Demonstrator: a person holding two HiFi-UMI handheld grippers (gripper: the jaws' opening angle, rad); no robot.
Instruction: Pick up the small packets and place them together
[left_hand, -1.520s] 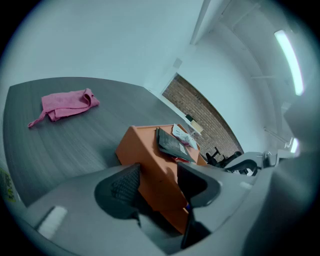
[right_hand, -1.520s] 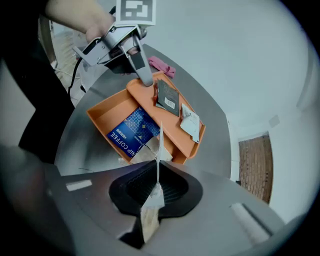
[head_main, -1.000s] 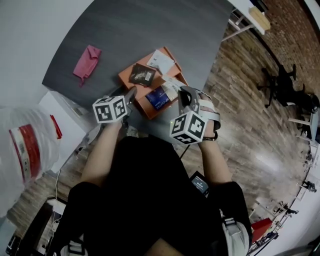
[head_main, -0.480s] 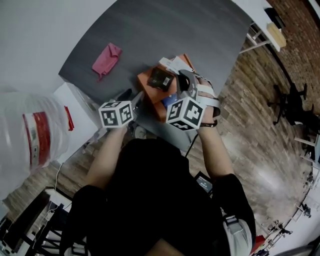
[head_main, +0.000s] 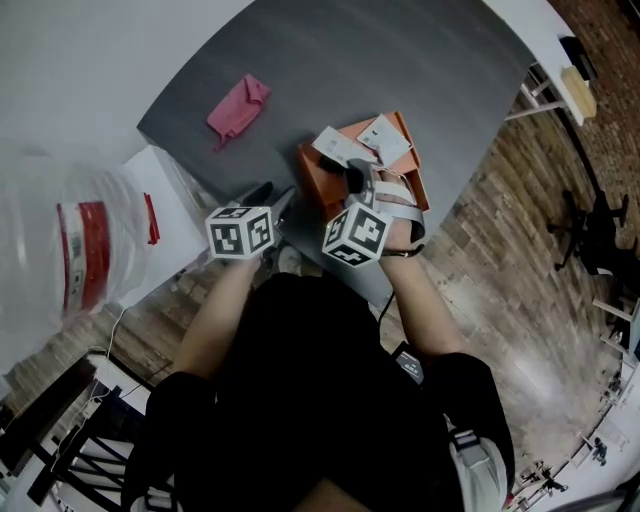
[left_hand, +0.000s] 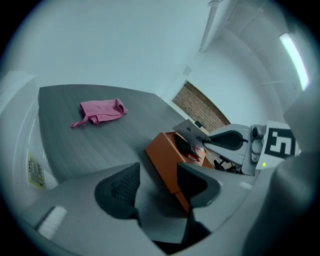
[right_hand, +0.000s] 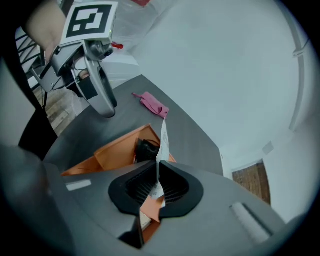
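An orange tray (head_main: 308, 168) lies on the dark grey table. My right gripper (head_main: 353, 180) hangs over it, and a thin white packet (right_hand: 163, 142) stands edge-on between its pads; the jaws are opening slightly while they still pinch it. That packet also shows in the head view as the white packet (head_main: 335, 148). In the tray lie a dark packet (right_hand: 146, 149) and another white packet (head_main: 386, 140). My left gripper (left_hand: 157, 185) is open and empty, low at the table's near edge beside the tray (left_hand: 165, 155).
A pink cloth (head_main: 238, 105) lies on the far left of the table. A large clear plastic jug (head_main: 70, 260) with a red label stands left of the table. The table edge runs just right of the tray, with wooden floor beyond.
My right gripper has moved forward over the tray with the white packet in its jaws. The left gripper stays near the table's front edge. The head view has shifted.
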